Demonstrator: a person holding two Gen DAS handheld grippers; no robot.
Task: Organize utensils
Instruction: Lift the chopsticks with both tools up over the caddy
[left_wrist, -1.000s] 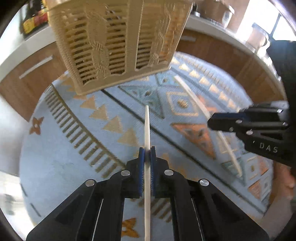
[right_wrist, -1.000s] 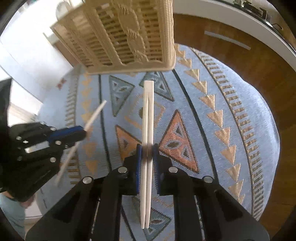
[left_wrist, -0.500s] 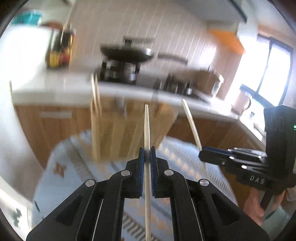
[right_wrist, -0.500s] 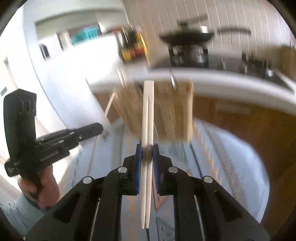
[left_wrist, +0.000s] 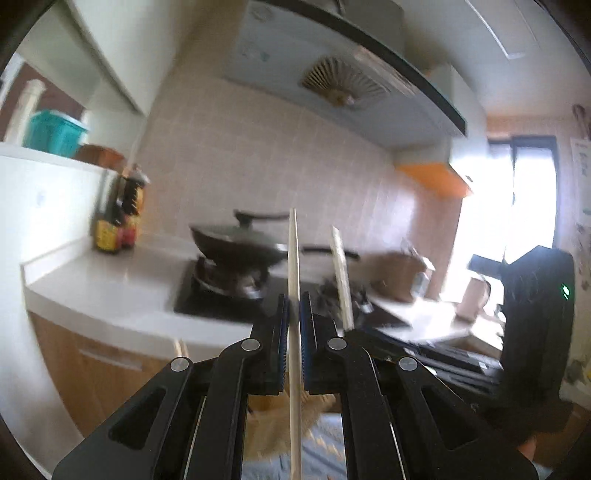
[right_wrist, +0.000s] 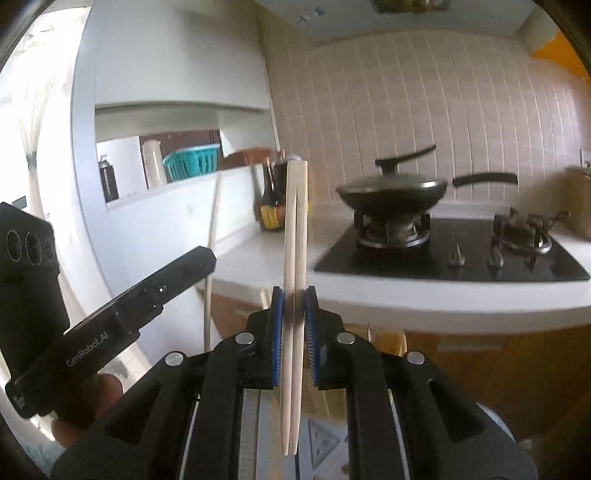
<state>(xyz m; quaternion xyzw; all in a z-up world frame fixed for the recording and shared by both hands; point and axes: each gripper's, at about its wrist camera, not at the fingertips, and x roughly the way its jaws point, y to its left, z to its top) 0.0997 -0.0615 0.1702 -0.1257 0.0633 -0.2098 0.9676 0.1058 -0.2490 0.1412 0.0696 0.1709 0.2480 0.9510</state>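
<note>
Left wrist view: the left gripper (left_wrist: 292, 321) is pinching 1 chopstick (left_wrist: 293, 258) upright near its middle. Right gripper (right_wrist: 293, 317) is clamping 2 chopsticks (right_wrist: 295, 229) the same way. They are probably light, stiff and smooth, so a mid-length grip suits them. A tan basket (left_wrist: 280, 424) is peeking below the left gripper.

The left gripper (right_wrist: 207, 258), seen from the right wrist, bears the white lettering "GenRobot.AI" along its black side. The bottle labels on the counter are too blurred to read.
</note>
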